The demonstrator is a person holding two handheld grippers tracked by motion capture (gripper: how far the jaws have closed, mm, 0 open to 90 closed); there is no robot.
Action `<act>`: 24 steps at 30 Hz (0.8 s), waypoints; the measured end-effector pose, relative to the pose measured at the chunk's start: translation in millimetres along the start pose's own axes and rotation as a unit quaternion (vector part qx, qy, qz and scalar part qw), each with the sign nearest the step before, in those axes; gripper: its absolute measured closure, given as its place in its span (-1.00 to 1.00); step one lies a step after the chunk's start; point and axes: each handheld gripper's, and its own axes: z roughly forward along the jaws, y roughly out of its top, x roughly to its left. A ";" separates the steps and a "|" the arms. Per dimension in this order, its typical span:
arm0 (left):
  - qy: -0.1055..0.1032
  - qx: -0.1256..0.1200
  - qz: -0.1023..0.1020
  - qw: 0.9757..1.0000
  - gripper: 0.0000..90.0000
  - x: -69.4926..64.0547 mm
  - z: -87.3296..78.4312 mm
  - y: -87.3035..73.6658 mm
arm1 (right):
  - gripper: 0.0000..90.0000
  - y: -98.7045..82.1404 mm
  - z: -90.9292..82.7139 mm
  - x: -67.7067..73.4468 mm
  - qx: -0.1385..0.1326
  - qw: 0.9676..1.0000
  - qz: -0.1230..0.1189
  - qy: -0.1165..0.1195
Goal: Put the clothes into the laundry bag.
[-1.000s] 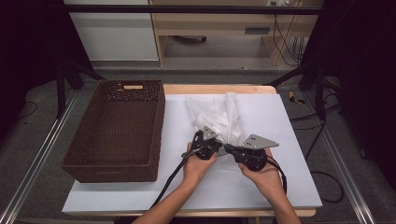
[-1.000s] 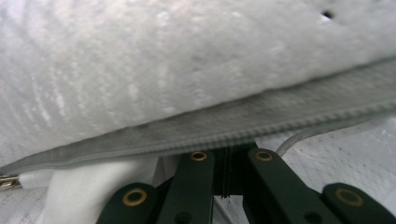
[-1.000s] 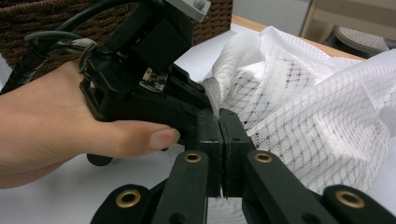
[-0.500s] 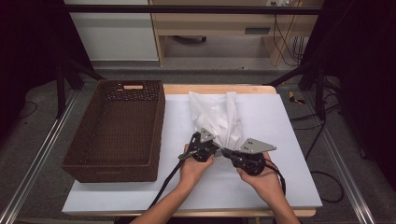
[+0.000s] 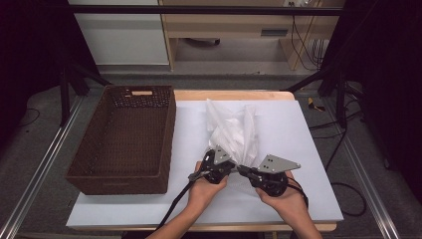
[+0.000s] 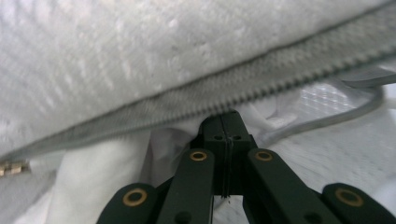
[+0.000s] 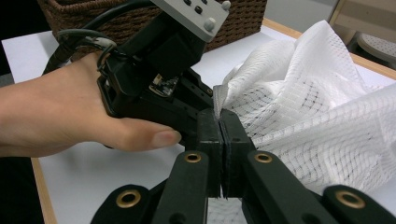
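Dark floor and black stands surrounded a white-topped desk (image 5: 298, 129) with a pale wooden rim, and a light wooden shelf unit stood beyond its far edge. Along the desk's left edge sat a dark brown rectangular woven wicker basket (image 5: 124, 139), its long side running from the near-left corner toward the far-left corner. Just right of the basket, near the middle of the desk, lay a white mesh laundry bag with a grey zipper (image 5: 234, 129), bunched up and rising toward the far edge. At the bag's near end the left gripper (image 5: 226, 167) met the cloth, held in the person's left hand (image 5: 205, 188); in the left gripper view its black jaws were pressed together on a fold of the white mesh right under the zipper (image 6: 261, 88), which ran slantwise across the top. Close beside it, toward the desk's right edge, the right gripper (image 5: 242, 171), with a grey three-cornered plate on top, was held in the right hand (image 5: 283, 199). In the right gripper view its jaws were shut tight on the edge of the mesh bag (image 7: 317, 102), with the left gripper's body and the left hand just to the side of them.
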 end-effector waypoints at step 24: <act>0.047 -0.039 -0.073 0.995 1.00 22.2 33.0 10.8 | 0.99 -11.0 8.7 -8.3 -0.004 1.000 0.017 -0.004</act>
